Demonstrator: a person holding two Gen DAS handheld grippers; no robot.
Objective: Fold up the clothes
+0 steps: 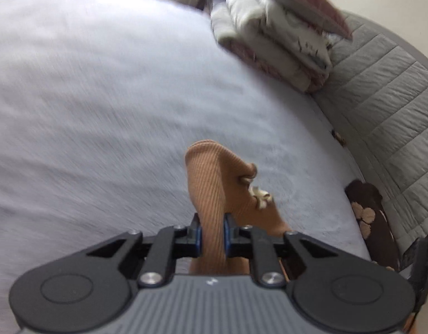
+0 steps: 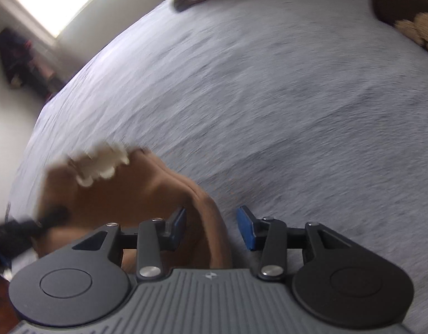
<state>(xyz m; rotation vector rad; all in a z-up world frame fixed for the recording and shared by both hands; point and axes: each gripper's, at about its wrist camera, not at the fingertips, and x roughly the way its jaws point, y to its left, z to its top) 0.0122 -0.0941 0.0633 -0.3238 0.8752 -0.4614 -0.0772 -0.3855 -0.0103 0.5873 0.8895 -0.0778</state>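
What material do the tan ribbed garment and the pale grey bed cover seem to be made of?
The tan ribbed garment looks like a soft, matte rib knit: fine parallel ridges run along it and it folds limply. The pale grey bed cover looks like a matte, slightly fuzzy woven fabric, but motion blur leaves its weave unclear.

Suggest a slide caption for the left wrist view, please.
Left gripper clamps a ribbed tan garment above the bed.

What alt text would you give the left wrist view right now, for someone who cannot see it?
The left gripper has its jaws shut on a tan ribbed garment with a small cream bow, held over a pale grey bedspread. A stack of folded clothes lies at the far right, beside a grey quilted cover.
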